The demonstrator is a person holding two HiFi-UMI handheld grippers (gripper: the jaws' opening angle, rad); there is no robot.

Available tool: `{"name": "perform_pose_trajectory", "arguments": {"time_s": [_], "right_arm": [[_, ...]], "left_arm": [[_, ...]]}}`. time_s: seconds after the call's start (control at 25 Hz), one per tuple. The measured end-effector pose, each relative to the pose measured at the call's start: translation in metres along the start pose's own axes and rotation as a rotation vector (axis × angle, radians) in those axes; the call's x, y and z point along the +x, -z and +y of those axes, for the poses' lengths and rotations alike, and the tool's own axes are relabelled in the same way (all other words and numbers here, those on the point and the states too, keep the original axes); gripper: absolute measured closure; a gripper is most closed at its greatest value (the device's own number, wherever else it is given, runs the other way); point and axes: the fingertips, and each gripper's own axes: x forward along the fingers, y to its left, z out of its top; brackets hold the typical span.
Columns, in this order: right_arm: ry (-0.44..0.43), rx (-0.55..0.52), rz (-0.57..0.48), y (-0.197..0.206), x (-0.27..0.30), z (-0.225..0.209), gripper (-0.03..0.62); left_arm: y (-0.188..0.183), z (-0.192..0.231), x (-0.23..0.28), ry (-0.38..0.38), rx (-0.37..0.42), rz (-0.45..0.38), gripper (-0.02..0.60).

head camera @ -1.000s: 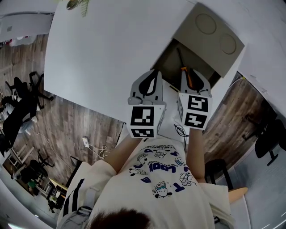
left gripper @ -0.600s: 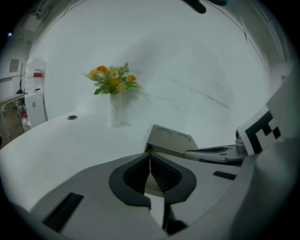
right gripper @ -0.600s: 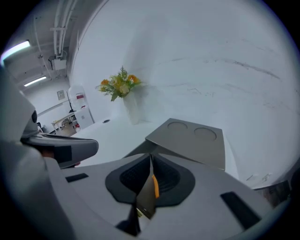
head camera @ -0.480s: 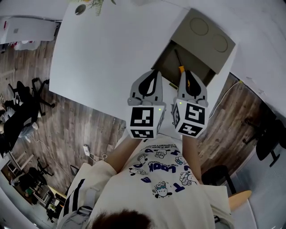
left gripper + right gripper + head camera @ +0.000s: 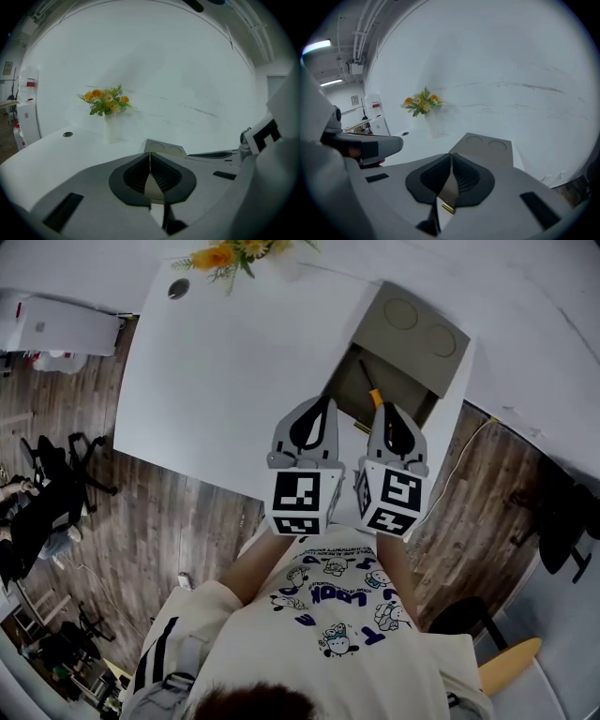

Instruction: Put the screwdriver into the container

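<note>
Left gripper (image 5: 322,401), right gripper (image 5: 385,411) side by side, fingers (image 5: 138,176) together, facing container (image 5: 412,329)

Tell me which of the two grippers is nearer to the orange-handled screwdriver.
The right gripper: its closed fingers point almost at the orange handle of the screwdriver, which lies in the open container. The left gripper, also closed, is further to the left.

The left claw (image 5: 150,157) has its jaws pressed together over the white worktop (image 5: 65,152), with a grey container (image 5: 165,149) just beyond and flowers (image 5: 107,101) farther back.
</note>
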Motion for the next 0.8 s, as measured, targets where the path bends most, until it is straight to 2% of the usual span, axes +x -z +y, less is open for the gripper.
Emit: {"name": "perform_pose_trajectory", "arguments": {"time_s": [0.4,0.8], "right_arm": [[0.046,0.006,-0.049,-0.010,-0.025,0.010,0.556],[0.085,0.018,-0.102,-0.023,-0.040,0.013,0.557]], "left_arm": [[-0.018,-0.006,-0.015,0.047,0.019,-0.066,0.560],[-0.031,-0.008,-0.024,0.084,0.039,-0.090,0.561]]}}
